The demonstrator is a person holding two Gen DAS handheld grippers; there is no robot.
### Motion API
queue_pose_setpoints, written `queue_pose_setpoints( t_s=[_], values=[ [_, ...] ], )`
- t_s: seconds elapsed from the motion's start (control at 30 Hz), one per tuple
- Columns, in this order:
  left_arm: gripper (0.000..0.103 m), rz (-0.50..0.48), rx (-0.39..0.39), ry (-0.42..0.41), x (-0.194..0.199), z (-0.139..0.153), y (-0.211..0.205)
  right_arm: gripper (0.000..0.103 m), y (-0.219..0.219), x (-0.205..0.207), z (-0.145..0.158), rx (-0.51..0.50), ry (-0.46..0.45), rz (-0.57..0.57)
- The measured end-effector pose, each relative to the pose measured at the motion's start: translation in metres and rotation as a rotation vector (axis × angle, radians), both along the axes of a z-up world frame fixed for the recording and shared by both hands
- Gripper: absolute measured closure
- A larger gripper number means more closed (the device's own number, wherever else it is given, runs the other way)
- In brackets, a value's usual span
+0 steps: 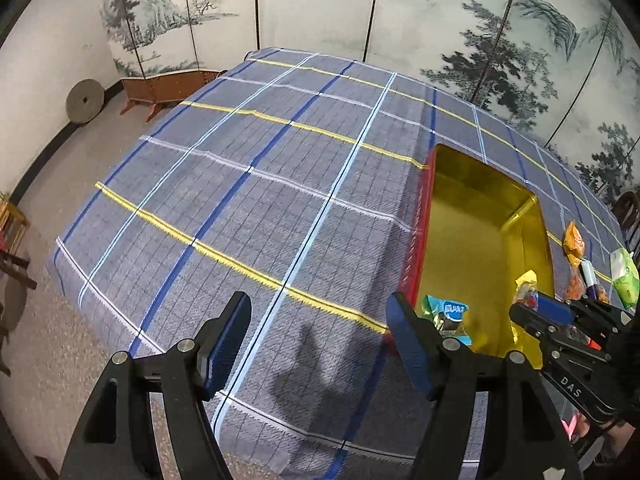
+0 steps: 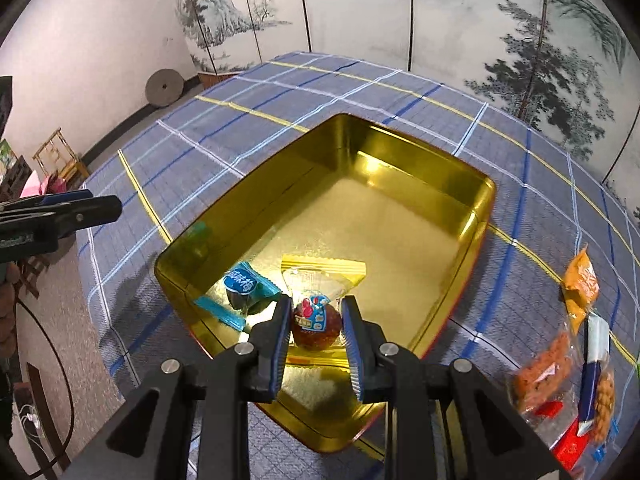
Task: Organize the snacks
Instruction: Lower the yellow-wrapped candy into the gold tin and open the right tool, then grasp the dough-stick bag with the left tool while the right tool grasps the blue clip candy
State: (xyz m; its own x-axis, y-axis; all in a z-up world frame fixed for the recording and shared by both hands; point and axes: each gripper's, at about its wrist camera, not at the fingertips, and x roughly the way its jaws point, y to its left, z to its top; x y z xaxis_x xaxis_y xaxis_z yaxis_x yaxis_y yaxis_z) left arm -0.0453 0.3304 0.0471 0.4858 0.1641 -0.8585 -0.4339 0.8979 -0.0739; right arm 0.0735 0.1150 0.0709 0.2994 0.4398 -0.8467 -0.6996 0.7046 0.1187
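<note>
The right claw [image 2: 314, 322] is pinching a wrapped red candy [image 2: 316, 326] low over the gold tin [image 2: 472, 216], beside a blue sweet [image 2: 244, 288]. It should be spreading only once inside the walls. The left claw [image 1: 320, 336] is hanging spread and empty over the counter [image 1: 240, 200].

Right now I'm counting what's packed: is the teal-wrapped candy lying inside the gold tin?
Yes, the teal-wrapped candy lies on the gold tin floor.

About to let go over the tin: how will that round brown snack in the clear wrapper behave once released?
The wrapped snack, held in the right gripper, looks ball-shaped, so it may roll on the tin floor. Its loose crinkly wrapper should damp that. Probably light.
</note>
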Motion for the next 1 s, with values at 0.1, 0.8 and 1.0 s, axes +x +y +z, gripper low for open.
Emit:
queue_pose_setpoints(
  t_s=[0.1, 0.8, 1.0],
  values=[
    [0.037, 0.004, -0.012, 0.003, -0.003, -0.002, 0.001, 0.078, 0.003, 0.002, -0.006, -0.019, 0.007, -0.002],
    [0.037, -0.024, -0.036, 0.011, -0.003, -0.006, -0.009, 0.064, 0.007, 0.002, -0.009, -0.027, 0.0, -0.01],
    [0.037, -0.08, -0.032, 0.004, 0.006, -0.001, -0.031, 0.064, -0.011, -0.004, 0.011, 0.014, -0.038, -0.033]
  ],
)
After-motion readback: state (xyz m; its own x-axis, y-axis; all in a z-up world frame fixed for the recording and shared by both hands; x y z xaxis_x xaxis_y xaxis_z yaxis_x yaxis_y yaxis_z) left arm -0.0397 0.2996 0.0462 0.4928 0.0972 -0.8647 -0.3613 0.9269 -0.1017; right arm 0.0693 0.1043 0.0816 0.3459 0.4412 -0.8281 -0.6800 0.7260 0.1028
